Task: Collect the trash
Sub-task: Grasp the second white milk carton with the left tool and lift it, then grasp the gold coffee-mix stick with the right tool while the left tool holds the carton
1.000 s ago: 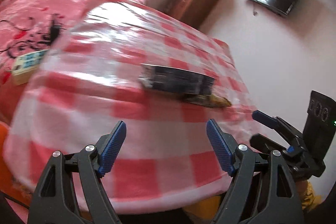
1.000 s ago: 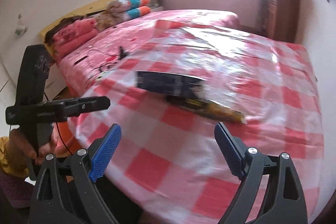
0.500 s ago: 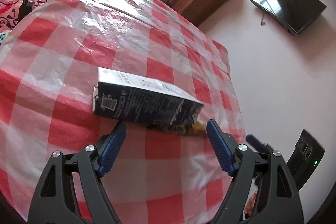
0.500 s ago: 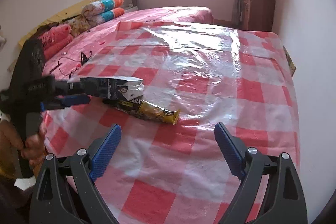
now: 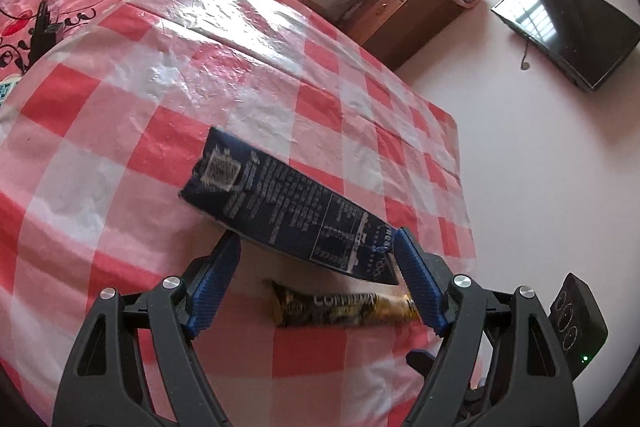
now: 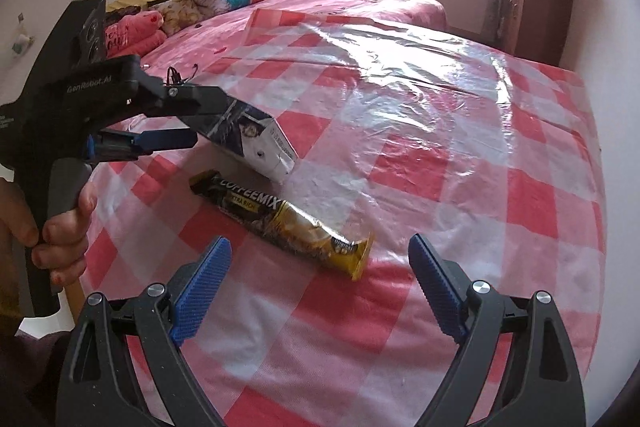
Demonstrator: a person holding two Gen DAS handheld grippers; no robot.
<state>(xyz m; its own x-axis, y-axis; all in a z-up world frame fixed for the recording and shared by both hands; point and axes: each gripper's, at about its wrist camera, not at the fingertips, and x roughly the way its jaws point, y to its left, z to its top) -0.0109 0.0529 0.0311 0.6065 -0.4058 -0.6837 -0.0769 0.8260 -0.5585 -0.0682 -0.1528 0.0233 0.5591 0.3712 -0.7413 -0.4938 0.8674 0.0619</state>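
Fingers [image 5: 218, 283] of our left gripper [image 5: 318, 277] pinch the dark carton [image 5: 280, 211], which we think is lifted off the bed [image 6: 460, 155]. Our right gripper [image 6: 320, 291] is spread wide and holds nothing, near the coffee packet [image 6: 280, 215] lying flat in front. One piece picked up, one left, and we see no bin.

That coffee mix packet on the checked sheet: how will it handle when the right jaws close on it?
The coffee mix packet looks crinkled and puffy, so it probably flexes and droops at the ends. Its glossy film may slip. It seems light, and the plastic sheet beneath could let it slide.
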